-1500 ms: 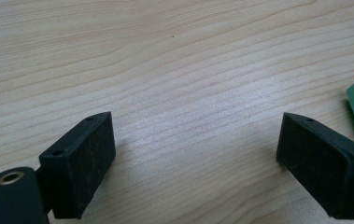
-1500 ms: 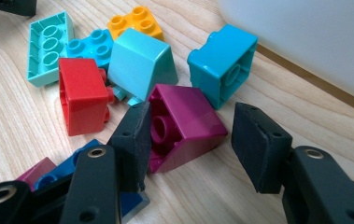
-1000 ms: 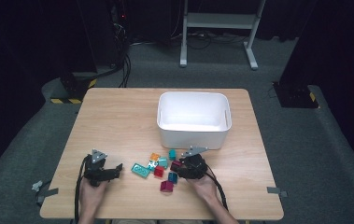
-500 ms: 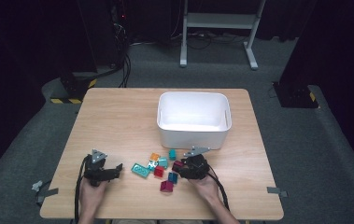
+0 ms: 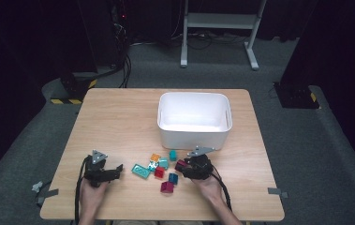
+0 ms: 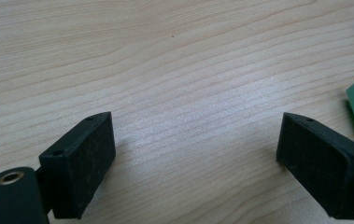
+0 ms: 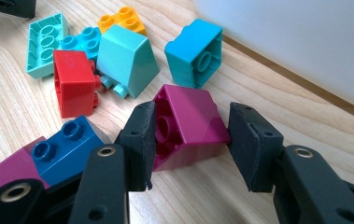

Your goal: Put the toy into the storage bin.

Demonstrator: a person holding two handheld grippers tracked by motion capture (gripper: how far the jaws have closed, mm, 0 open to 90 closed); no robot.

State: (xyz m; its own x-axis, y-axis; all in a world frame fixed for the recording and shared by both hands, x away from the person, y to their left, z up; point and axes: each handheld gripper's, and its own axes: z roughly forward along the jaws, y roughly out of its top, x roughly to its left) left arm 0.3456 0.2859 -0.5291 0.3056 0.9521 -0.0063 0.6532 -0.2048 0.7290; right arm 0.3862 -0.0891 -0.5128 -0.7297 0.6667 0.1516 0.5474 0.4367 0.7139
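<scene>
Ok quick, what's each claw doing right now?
Left claw: open, nothing between its jaws.
Right claw: closed on the magenta sloped brick.

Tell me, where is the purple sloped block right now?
The purple sloped block sits on the table between the jaws of the right tool, just in front of the white bin, with a turquoise block close beyond it.
</scene>
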